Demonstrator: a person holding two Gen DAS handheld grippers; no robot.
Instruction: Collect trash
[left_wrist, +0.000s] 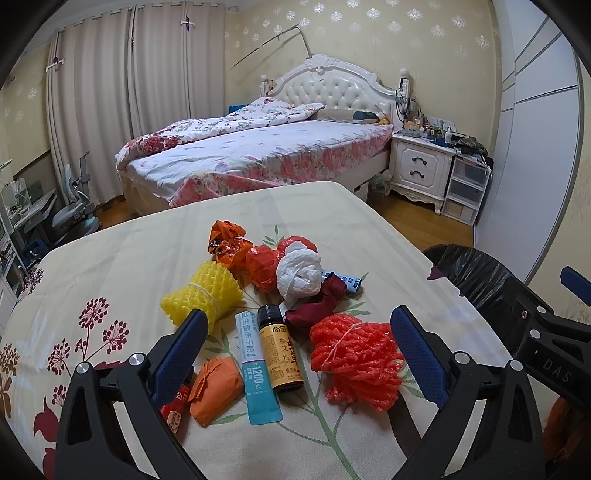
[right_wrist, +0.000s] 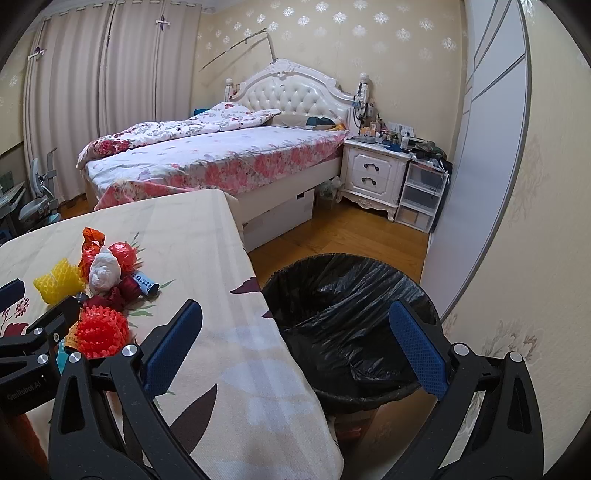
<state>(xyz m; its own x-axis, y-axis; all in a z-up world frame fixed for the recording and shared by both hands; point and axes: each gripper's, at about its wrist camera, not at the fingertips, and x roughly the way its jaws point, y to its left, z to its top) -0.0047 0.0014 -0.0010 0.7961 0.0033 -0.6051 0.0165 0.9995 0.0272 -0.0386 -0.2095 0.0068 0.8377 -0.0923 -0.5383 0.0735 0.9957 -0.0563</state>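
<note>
Left claw (left_wrist: 299, 350) hangs wide open over the trash pile on the worktop (left_wrist: 129, 266), gripping nothing; its blue fingers (left_wrist: 181, 350) straddle the near items without touching them. Pile, left to right in the left wrist view: yellow foam net (left_wrist: 201, 293) behind the left finger, orange wad (left_wrist: 216, 391) near the front, teal tube (left_wrist: 256, 373) lying beside a brown bottle (left_wrist: 279, 352), the two touching along their sides. Behind them: crinkled orange wrapper (left_wrist: 227, 240), red wad (left_wrist: 264, 267), white tissue ball (left_wrist: 299, 273) on top of the heap, dark red wrapper (left_wrist: 319, 304) just in front of it. Red foam net (left_wrist: 354, 362) sits rightmost, just inside the right finger. Right claw (right_wrist: 295, 350) is also wide open and holding nothing, off the worktop's right edge, above the bin (right_wrist: 351, 314). Bin is lined with a black bag and stands on the floor against the worktop edge. Bed (right_wrist: 221, 158) and nightstand (right_wrist: 373, 173) are well back.
</note>
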